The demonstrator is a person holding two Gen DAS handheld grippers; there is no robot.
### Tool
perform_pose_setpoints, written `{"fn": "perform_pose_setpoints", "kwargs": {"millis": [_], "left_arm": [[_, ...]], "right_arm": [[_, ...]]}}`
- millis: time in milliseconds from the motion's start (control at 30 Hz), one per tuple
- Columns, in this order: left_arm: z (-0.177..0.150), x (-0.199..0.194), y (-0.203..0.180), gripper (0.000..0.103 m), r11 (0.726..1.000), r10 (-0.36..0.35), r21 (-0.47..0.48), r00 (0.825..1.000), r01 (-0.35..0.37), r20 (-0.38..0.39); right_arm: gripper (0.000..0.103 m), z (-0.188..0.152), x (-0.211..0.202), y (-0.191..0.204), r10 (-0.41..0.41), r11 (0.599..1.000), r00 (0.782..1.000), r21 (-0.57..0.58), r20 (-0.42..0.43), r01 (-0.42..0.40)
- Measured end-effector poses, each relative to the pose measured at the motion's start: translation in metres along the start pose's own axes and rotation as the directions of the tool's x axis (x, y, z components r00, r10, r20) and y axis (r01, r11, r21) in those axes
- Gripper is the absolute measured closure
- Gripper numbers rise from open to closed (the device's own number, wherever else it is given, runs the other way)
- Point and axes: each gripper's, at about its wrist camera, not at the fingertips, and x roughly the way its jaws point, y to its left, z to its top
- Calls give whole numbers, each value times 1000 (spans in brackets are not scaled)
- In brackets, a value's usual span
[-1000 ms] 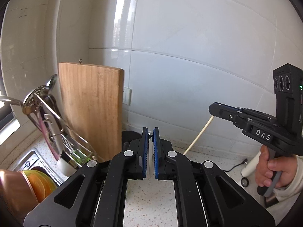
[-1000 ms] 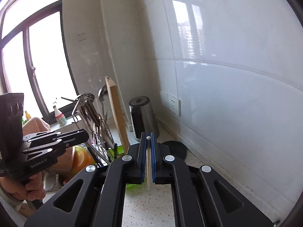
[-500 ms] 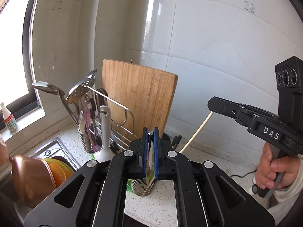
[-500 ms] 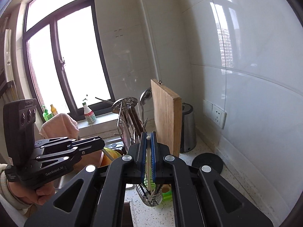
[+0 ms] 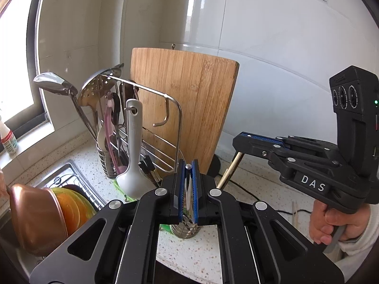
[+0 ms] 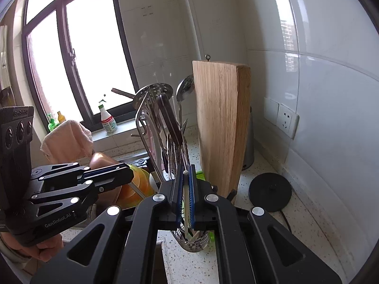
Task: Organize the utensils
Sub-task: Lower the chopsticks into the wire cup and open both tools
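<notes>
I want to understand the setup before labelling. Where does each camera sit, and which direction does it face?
Left wrist: sits on the left gripper, facing the cutting board and utensil rack; the right gripper and its hand show.
Right wrist: sits on the right gripper, facing the window and board edge; the left gripper shows.
Shared: board, rack, metal holder cup.

Lower half of the wire cup (image 5: 186,229) behind the left tool (image 5: 188,189); kettle (image 6: 247,142) mostly behind the board (image 6: 221,127).

Chopstick (image 6: 187,209) above wire holder (image 6: 193,240)
</notes>
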Motion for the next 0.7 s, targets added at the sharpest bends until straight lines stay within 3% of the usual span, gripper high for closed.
{"fn": "perform_pose_setpoints", "kwargs": {"millis": [233,367,700], "left_arm": [[-6,9,0,96,1000,12,6,1000,-12,-11],[-5,7,2,96,1000,1,-30,1000,-2,-15],[9,-4,-27,93,999,-36,19,999,36,16]], "right_arm": [[101,-6,13,-9,18,999,999,47,-51,-15],[100,-3,5,-10,20,999,999,42,-33,-19],[98,0,-40,-21,-21,998,999,56,32,20]]}}
